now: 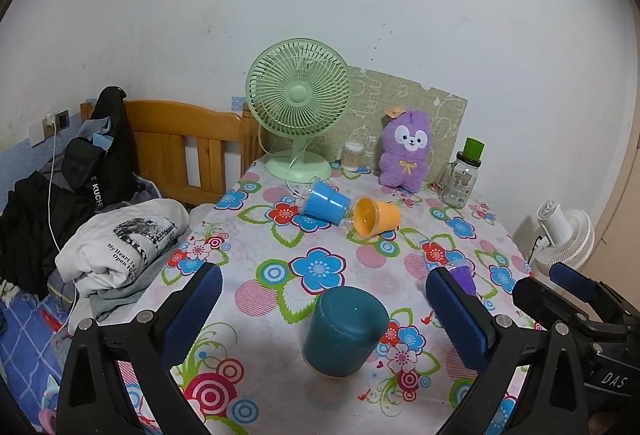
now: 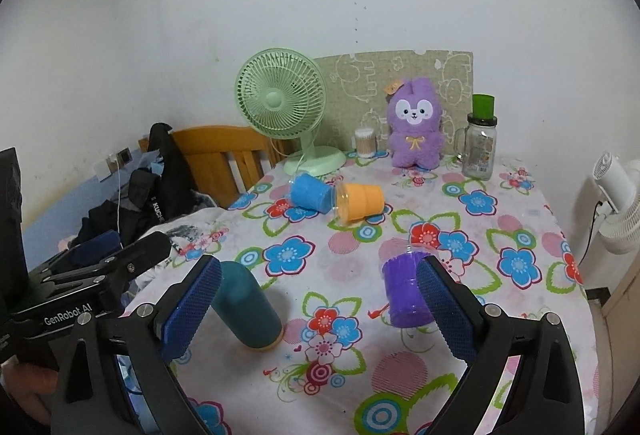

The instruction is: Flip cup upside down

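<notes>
Nearest the lens in the left wrist view, the left claw [image 1: 322, 309] is seen spread wide, its blue pads [image 1: 192, 311] standing well apart on either side of the teal cup [image 1: 344, 331], touching nothing. That cup stands upside down on the floral worktop [image 1: 256, 267], closed base up, at 6 o'clock in the view. At 12 o'clock from it, a blue cup [image 1: 326, 203] and an orange cup [image 1: 374, 216] lie on their sides, touching. Beyond them, a green fan [image 1: 298, 103], a purple plush [image 1: 406, 151] and a glass jar [image 1: 460, 177] are lined up along the far edge. The right claw [image 1: 576, 281] is seen at 3 o'clock. A purple cup [image 1: 463, 277] is partly hidden behind the right-hand pad. Folded clothes [image 1: 120, 247] lie on the bed at 9 o'clock.

In the right wrist view, the right claw [image 2: 320, 309] is likewise held spread and empty. The purple cup [image 2: 404, 291] sits just beside its right-hand pad [image 2: 446, 307]; contact cannot be told. The teal cup [image 2: 248, 307] is found at 8 o'clock, just beside the left-hand pad. The blue cup [image 2: 310, 191] and orange cup [image 2: 360, 201] lie at 12 o'clock, with the fan [image 2: 280, 103], plush [image 2: 416, 129] and jar [image 2: 480, 145] behind. The left claw's body [image 2: 100, 267] is seen at 9 o'clock.
</notes>
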